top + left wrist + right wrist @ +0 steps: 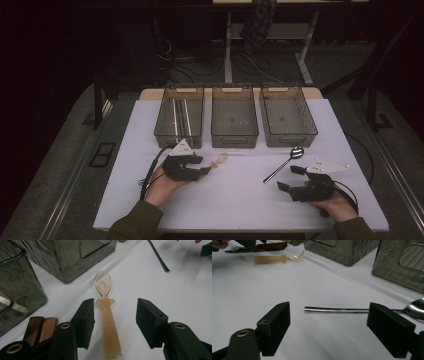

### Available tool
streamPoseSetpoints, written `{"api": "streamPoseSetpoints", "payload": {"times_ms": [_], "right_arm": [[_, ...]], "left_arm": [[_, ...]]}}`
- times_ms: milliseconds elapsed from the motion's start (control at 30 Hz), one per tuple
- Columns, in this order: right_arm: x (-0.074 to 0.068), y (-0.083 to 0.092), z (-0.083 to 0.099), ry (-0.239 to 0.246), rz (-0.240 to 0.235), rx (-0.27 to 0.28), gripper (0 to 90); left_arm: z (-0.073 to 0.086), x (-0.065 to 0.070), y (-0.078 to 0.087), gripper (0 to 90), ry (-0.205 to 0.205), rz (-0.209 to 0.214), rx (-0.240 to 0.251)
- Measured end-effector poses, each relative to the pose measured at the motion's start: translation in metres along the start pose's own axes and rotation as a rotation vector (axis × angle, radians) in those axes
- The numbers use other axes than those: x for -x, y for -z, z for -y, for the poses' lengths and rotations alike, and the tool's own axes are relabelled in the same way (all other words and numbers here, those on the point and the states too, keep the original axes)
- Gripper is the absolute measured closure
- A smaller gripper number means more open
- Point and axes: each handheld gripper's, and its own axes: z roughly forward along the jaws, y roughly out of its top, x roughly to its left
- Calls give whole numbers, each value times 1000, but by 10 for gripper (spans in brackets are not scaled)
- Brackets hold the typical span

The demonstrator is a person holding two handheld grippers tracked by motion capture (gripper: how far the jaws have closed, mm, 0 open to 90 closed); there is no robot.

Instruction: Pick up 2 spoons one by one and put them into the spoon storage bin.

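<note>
A translucent orange plastic spoon [220,159] lies on the white table [240,195] in front of the left bin. In the left gripper view its handle [110,325] runs between my two jaws. It sits close to the left pad [86,320] and well apart from the right one, neither pressing on it. My left gripper [201,165] is open. A metal spoon [282,164] lies at an angle before the right bin. My right gripper [291,178] stands wide open, with the spoon's handle tip [337,310] just ahead of the gap.
Three translucent grey bins [177,140] [234,140] [287,140] line the table's far side; the left one holds long utensils. Two wooden handles [40,327] lie beside my left jaw. Cables [150,172] trail from the left gripper.
</note>
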Motion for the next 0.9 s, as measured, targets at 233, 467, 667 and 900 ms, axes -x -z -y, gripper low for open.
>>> {"api": "streamPoseSetpoints", "payload": {"times_ms": [233,467,667,900], "right_arm": [[2,-2,-1,9,-7,0,184],[-1,-1,-2,18,-5,-3,185],[0,-1,-1,14,-3,-5,185],[0,-2,-1,19,-5,-12,185]], "left_arm": [[-2,-2,-11,532,-8,-21,-55],[2,2,-11,564,-16,-35,-91],[5,2,-11,571,-12,-44,-117],[8,3,-12,597,-14,-42,-153]]}}
